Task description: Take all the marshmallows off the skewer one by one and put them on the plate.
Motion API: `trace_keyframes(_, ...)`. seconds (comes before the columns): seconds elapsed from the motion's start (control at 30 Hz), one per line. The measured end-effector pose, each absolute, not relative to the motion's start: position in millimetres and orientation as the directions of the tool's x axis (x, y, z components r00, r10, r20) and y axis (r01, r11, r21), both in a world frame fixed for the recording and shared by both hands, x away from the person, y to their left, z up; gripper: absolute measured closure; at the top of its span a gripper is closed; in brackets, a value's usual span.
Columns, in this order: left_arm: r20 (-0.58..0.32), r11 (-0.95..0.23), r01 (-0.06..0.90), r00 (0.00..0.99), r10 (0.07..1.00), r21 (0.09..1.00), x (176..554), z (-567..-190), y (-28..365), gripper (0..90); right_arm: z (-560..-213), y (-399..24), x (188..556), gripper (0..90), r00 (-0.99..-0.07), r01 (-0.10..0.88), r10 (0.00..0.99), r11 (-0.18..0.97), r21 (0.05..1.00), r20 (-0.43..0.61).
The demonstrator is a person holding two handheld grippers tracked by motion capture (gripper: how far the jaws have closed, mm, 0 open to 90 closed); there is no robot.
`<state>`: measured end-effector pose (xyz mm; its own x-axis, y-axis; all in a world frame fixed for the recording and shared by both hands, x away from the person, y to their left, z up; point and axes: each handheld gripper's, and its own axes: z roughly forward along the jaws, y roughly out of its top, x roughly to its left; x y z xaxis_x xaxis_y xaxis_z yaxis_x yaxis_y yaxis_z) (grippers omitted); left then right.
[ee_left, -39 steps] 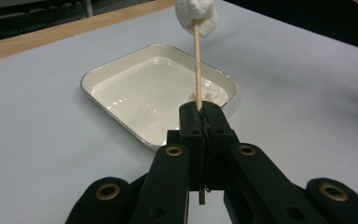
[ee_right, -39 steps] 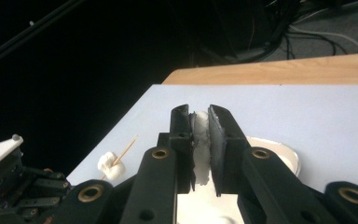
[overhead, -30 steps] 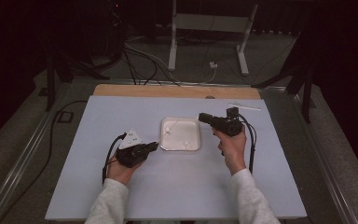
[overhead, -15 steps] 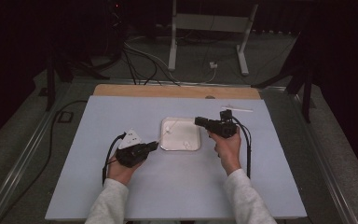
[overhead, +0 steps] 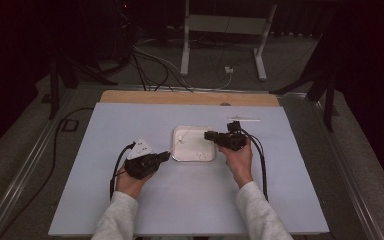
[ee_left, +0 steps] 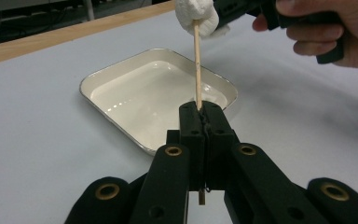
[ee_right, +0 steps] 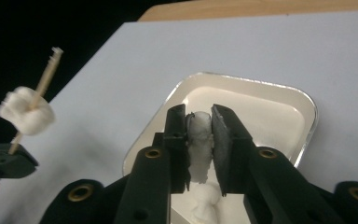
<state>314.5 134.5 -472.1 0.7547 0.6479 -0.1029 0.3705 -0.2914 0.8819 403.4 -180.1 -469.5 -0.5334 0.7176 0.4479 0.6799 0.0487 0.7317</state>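
Observation:
My left gripper is shut on a wooden skewer that stands upright, with a white marshmallow speared near its top. It rests by the left edge of the white tray. My right gripper hovers over the tray's right part, shut on a second marshmallow. Its jaws have just been opening a little, and the marshmallow is still between the pads. A further marshmallow lies in the tray below. In the right gripper view the skewered marshmallow is off to the left, apart from my jaws.
The pale blue table sheet spreads around the tray. A wooden strip runs along the far edge. A thin white stick lies behind my right hand. Cables and a metal stand are on the floor beyond.
My right gripper has moved left and down with its marshmallow, from beside the tray to over its right part. The left gripper and skewer have stayed put.

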Motion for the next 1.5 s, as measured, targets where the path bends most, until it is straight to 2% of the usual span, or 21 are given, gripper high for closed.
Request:
trace_keyframes(0.1,-0.105,-0.29,0.372,0.754,0.648,0.882,314.6,-472.3,134.9,90.0,-474.1,-177.6,404.8,72.4,-0.528,0.691,0.724,0.063,0.72,0.444)
trace_keyframes(0.3,-0.104,-0.293,0.372,0.756,0.646,0.881,314.8,-472.7,134.2,90.0,-481.1,-174.0,407.3,48.6,-0.506,0.713,0.746,0.081,0.696,0.432)
trace_keyframes(0.47,-0.104,-0.289,0.372,0.751,0.652,0.882,314.7,-472.3,134.8,90.0,-479.8,-174.0,406.5,37.4,-0.522,0.721,0.713,0.077,0.688,0.468)
trace_keyframes(0.63,-0.104,-0.287,0.373,0.75,0.653,0.882,314.7,-472.4,134.6,90.0,-470.2,-171.5,399.9,26.8,-0.555,0.69,0.697,0.081,0.719,0.454)
trace_keyframes(0.93,-0.106,-0.283,0.374,0.746,0.658,0.883,314.7,-472.6,134.0,90.0,-457.4,-170.5,392.8,22.5,-0.585,0.675,0.654,0.063,0.736,0.48)
trace_keyframes(1.5,-0.119,-0.261,0.368,0.75,0.65,0.893,313.1,-470.0,131.6,90.0,-446.3,-147.5,382.5,25.3,-0.642,0.664,0.57,0.079,0.743,0.513)
